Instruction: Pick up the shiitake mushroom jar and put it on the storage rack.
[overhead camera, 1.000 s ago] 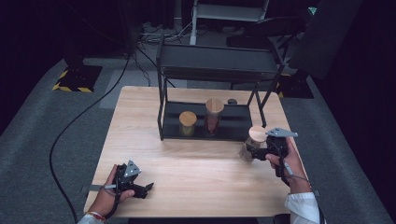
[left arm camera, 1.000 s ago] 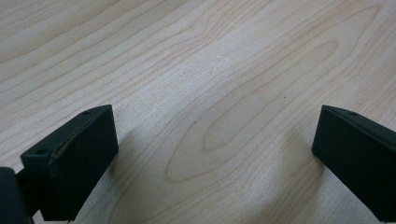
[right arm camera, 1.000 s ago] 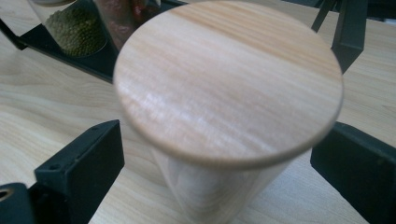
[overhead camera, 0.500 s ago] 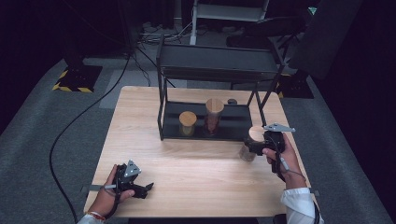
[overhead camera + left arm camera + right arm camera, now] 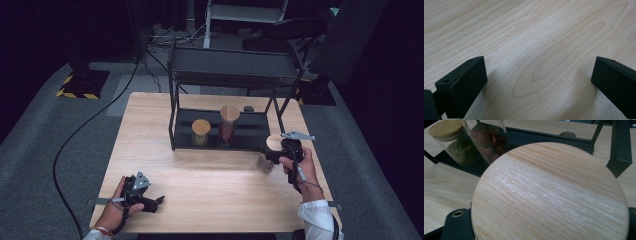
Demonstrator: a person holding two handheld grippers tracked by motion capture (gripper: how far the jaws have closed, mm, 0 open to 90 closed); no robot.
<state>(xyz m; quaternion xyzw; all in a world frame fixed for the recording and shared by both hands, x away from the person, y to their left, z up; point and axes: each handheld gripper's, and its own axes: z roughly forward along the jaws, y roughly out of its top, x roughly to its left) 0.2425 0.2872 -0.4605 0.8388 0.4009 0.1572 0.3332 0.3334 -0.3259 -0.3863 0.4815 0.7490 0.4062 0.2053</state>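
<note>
Glass jar with round wooden lid: near right edge of tabletop, just outside front right post of black shelf rack. Right gripper: jaws just closed in, now pinching jar just under lid, with jar between them. Left gripper: near front left corner, jaws spread wide over bare wood, holding nothing. On rack's lower shelf: jar of green beans, taller jar of red dried fruit. Risk, judged: smooth glass slipping from narrow high pinch when lifted; swinging jar striking rack post close by.
</note>
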